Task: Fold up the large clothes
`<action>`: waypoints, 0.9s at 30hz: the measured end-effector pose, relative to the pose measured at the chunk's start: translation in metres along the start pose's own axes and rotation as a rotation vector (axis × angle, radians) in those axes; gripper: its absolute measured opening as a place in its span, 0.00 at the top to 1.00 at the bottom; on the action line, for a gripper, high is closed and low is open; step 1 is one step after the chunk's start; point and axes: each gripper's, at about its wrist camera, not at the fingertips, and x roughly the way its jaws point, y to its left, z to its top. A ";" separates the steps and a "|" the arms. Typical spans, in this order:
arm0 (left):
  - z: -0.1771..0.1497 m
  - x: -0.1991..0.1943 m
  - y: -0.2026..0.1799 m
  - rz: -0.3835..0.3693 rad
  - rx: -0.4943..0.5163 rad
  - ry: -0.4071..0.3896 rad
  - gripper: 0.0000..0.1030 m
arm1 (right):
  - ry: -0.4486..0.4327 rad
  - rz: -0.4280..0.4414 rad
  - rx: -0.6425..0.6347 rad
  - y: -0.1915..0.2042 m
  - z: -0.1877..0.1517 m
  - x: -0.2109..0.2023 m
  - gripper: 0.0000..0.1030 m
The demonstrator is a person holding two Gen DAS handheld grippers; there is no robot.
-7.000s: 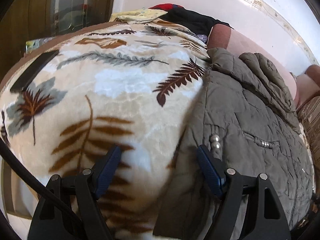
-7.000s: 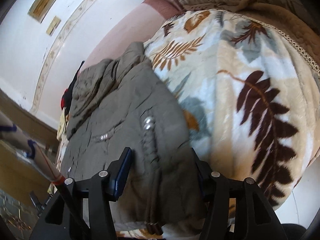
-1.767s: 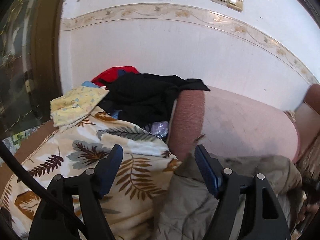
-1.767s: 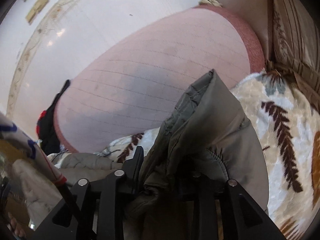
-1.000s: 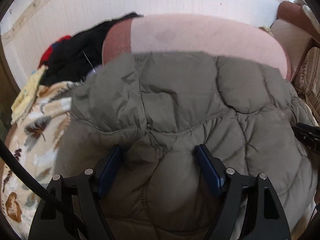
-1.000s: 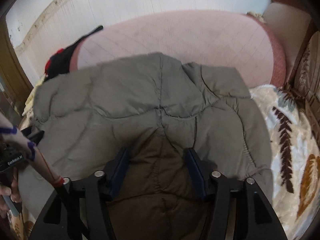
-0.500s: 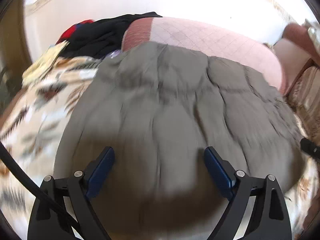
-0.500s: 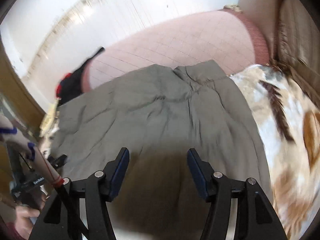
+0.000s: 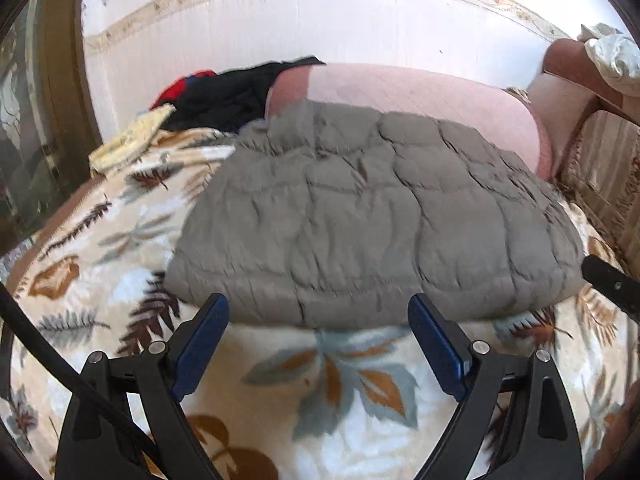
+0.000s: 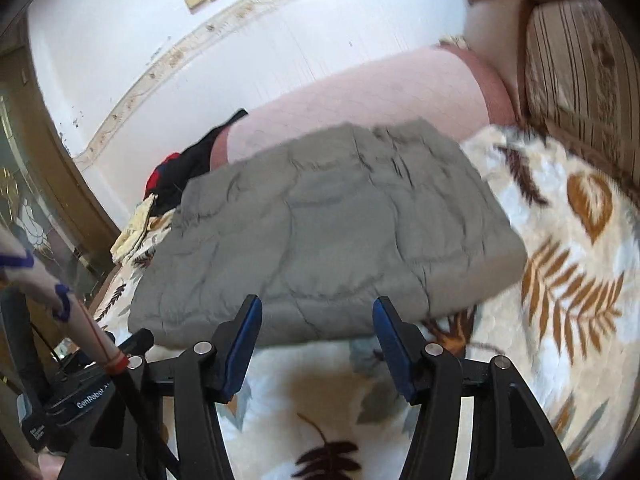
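Observation:
A grey-olive quilted jacket lies folded into a thick rectangular bundle on the leaf-patterned blanket; it also shows in the right wrist view. My left gripper is open and empty, just in front of the bundle's near edge, not touching it. My right gripper is open and empty, also just short of the near edge. The right gripper's tip shows at the right edge of the left wrist view, and the left gripper's body at the lower left of the right wrist view.
A pink bolster lies behind the jacket against the white wall. A pile of black, red and yellow clothes sits at the back left. A striped cushion stands at the right. A wooden door frame is at the left.
Both grippers let go of the jacket and drew back toward me. The jacket now rests folded on the blanket, with bare blanket between it and the fingers.

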 end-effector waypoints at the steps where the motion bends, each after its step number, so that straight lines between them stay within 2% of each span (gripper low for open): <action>1: 0.004 0.004 0.002 0.007 -0.011 -0.008 0.12 | -0.013 -0.009 -0.011 0.002 0.002 0.002 0.39; 7: 0.024 0.052 0.031 0.079 -0.092 -0.031 0.12 | 0.007 -0.066 0.016 -0.006 0.019 0.052 0.39; 10: 0.017 0.090 0.044 0.057 -0.133 0.059 0.11 | 0.043 -0.115 -0.022 -0.007 0.017 0.079 0.39; 14: 0.014 0.104 0.035 0.087 -0.069 0.070 0.11 | 0.109 -0.139 -0.033 -0.014 0.009 0.109 0.38; 20: 0.009 0.115 0.028 0.115 -0.021 0.064 0.09 | 0.130 -0.152 -0.085 -0.015 0.005 0.119 0.38; 23: 0.013 0.102 0.035 0.090 -0.055 0.025 0.13 | 0.136 -0.136 -0.070 -0.018 0.007 0.115 0.38; 26: 0.021 0.083 0.052 0.097 -0.117 -0.030 0.17 | 0.056 -0.041 0.043 -0.030 0.019 0.085 0.38; 27: 0.023 0.078 0.058 0.116 -0.134 -0.054 0.17 | 0.033 -0.036 0.070 -0.035 0.023 0.077 0.38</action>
